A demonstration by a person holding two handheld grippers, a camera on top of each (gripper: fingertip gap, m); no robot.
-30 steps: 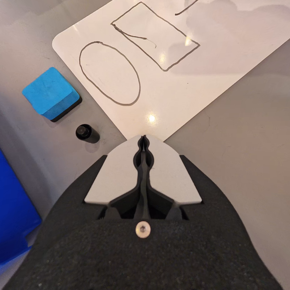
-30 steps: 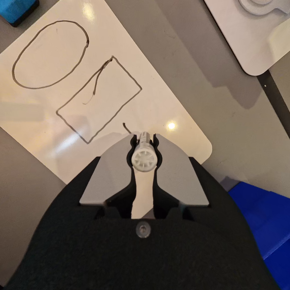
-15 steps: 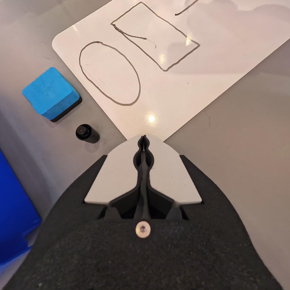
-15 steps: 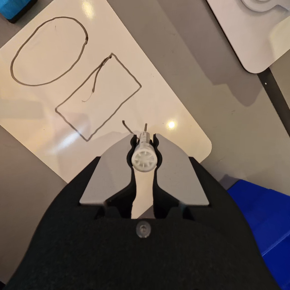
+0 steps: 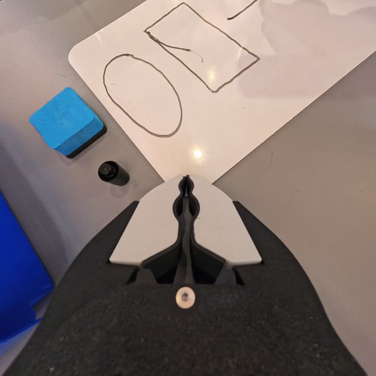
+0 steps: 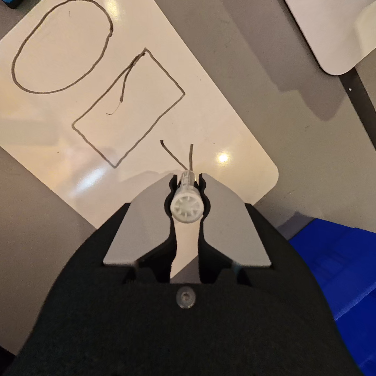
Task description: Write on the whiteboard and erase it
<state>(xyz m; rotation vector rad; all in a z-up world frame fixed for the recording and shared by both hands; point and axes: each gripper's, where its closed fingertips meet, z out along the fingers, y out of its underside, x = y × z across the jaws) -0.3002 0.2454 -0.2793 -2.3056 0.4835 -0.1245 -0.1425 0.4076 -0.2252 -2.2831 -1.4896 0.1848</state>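
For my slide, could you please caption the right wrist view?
Right gripper holding a marker, drawing a third figure beside the oval and rectangle on the whiteboard.

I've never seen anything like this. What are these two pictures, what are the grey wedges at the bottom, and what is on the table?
Each picture comes from a camera on a hand-held gripper, looking along its two grey fingers. No robot arm: a person holds one in each hand. The left gripper is shut and empty. The right gripper clamps a marker, seen from its back end, drawing on the whiteboard. The board shows an oval, a rectangle and a new unfinished stroke. Beside the board lie a blue eraser and a black marker cap.
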